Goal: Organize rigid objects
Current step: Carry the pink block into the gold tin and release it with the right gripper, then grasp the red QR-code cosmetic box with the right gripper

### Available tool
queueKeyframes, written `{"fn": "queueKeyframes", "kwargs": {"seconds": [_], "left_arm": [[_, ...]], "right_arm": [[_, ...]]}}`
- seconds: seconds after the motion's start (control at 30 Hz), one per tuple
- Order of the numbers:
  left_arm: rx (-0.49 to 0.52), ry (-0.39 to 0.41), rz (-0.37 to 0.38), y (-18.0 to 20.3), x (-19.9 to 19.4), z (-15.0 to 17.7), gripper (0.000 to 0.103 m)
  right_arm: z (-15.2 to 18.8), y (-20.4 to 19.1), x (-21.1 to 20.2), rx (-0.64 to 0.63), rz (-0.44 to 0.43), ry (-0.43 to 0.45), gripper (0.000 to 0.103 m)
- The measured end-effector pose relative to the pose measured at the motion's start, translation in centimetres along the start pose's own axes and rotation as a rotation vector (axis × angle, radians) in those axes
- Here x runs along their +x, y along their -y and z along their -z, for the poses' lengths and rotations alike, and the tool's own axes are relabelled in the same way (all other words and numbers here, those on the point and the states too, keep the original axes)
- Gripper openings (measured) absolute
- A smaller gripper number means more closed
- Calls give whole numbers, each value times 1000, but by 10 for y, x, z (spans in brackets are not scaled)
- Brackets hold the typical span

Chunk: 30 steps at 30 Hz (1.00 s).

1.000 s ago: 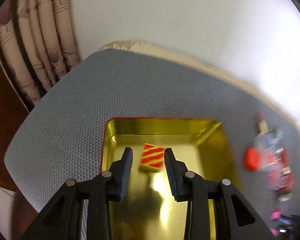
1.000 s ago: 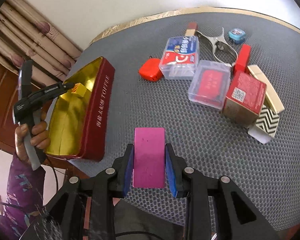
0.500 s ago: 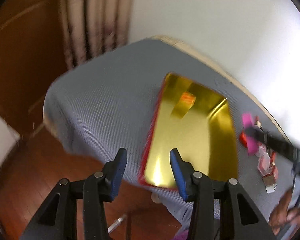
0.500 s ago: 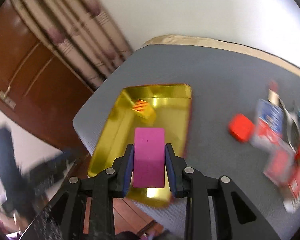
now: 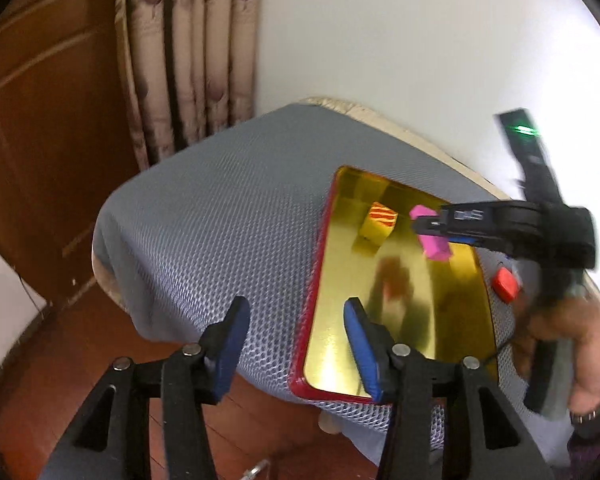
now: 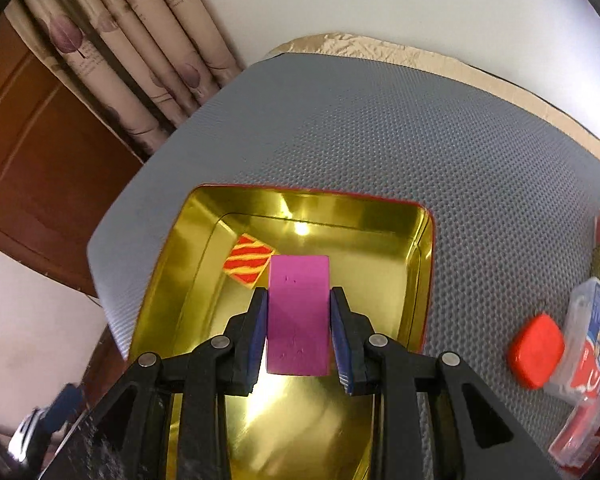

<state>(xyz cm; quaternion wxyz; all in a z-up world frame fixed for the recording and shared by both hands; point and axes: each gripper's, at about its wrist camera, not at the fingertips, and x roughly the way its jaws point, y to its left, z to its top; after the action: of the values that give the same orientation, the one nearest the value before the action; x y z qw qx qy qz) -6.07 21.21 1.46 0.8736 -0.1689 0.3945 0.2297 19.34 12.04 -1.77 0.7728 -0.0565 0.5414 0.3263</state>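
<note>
I have the right tool [image 6: 299, 330] pinching the pink block [image 6: 298, 314] by its 2 long sides, hanging over the open gold tin [image 6: 416, 264] on the grey tabletop [image 6: 380, 128]. 1 striped block [image 6: 249, 263] already lies near the tin's far corner. My left tool [image 5: 294, 346] sits at the tin's near corner with nothing between its fingers, and its jaws are opening. I judge this the placing step: next I should lower the pink block beside the striped 1, then let go. The red case [image 6: 536, 350] and clear boxes [image 6: 588, 344] wait outside.
</note>
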Motion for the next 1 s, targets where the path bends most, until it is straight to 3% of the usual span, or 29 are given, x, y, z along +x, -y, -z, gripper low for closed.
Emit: {"fn": "queueKeyframes", "kwargs": {"seconds": [0.23, 0.33, 0.37, 0.4, 0.43, 0.5, 0.57, 0.63, 0.7, 0.9, 1.0], "left_arm": [[106, -51, 57, 27, 5, 5, 55], [149, -60, 74, 35, 5, 8, 55], [158, -46, 80, 37, 1, 9, 55], [163, -23, 84, 40, -4, 10, 56], [166, -12, 94, 40, -6, 10, 59], [167, 3, 133, 42, -10, 11, 61], [168, 18, 174, 43, -13, 13, 62], [194, 1, 212, 49, -12, 16, 62], [243, -39, 245, 58, -6, 21, 62], [345, -134, 337, 97, -2, 39, 62], [376, -154, 340, 118, -4, 49, 62]], "right_arm": [[-10, -2, 13, -7, 15, -16, 29], [-4, 1, -3, -5, -4, 38, 31], [-1, 3, -10, -1, -19, 63, 37], [3, 7, -21, 11, -33, 93, 52], [8, 11, -32, 25, -48, 127, 58], [24, 22, -59, 45, -86, 205, 62], [50, 39, -89, 49, -89, 273, 65], [87, 63, -119, 61, -46, 335, 74], [130, 96, -145, 98, 26, 375, 76], [249, 200, -201, 257, 288, 375, 76], [278, 233, -214, 282, 299, 364, 77]]}}
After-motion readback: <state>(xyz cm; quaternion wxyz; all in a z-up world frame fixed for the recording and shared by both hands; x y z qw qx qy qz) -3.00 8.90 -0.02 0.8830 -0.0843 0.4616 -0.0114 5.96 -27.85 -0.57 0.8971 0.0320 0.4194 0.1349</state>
